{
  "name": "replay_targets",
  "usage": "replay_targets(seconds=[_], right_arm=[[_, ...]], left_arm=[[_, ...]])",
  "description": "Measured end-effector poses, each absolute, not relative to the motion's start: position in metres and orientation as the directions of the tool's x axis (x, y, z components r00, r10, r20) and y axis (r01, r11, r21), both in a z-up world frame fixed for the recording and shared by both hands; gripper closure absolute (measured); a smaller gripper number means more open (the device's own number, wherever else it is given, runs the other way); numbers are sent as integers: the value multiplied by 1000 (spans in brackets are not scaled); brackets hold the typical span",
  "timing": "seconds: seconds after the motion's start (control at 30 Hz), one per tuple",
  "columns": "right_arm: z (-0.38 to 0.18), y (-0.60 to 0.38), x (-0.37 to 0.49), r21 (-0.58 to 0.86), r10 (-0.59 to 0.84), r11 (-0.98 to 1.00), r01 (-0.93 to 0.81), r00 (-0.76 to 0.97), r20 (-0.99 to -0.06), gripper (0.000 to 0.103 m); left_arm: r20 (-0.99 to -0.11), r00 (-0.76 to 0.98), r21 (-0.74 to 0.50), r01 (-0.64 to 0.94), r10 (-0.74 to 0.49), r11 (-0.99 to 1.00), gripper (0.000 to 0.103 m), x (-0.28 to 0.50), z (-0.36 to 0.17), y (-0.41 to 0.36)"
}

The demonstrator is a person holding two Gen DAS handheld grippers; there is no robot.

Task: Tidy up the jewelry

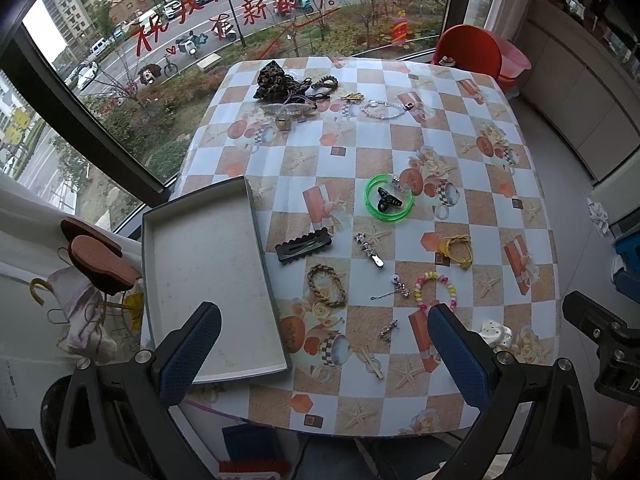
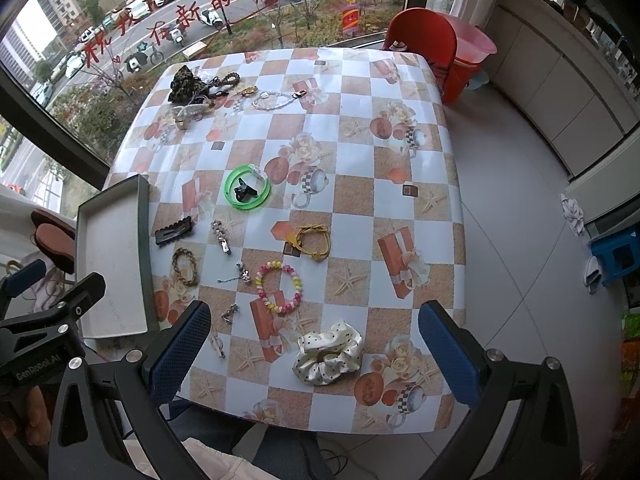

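Jewelry lies scattered on the checkered table point(image 1: 400, 148). A grey box lid tray point(image 1: 208, 272) sits empty at the left edge, also in the right wrist view point(image 2: 112, 264). A green bangle point(image 1: 389, 199) rings a black claw clip. Nearer lie a black hair clip point(image 1: 304, 246), a braided bracelet point(image 1: 326, 285), a pastel bead bracelet point(image 2: 279, 287), a yellow cord bracelet point(image 2: 314, 241) and a white dotted scrunchie point(image 2: 329, 352). My left gripper point(image 1: 324, 356) is open and empty above the near edge. My right gripper point(image 2: 316, 356) is open and empty, over the scrunchie.
A leopard scrunchie pile point(image 1: 280, 82) and a silver chain bracelet point(image 1: 384, 110) lie at the far end. A red chair point(image 1: 470, 50) stands behind the table, with a pink basin point(image 2: 472, 46) beside it. Small silver clips point(image 1: 370, 250) lie mid-table. Windows run along the left.
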State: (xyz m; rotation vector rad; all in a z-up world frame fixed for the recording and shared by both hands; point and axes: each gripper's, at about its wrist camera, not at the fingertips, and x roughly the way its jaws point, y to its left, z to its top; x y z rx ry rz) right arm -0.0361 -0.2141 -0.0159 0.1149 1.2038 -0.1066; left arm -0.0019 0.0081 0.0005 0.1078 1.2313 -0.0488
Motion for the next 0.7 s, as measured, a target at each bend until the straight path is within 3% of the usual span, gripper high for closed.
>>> replay_targets(seconds=[0.7], right_arm=[[-16, -215, -35, 35, -20, 988, 150, 350, -936, 0]], left_arm=[[-944, 328, 57, 95, 23, 994, 0, -1, 1, 9]])
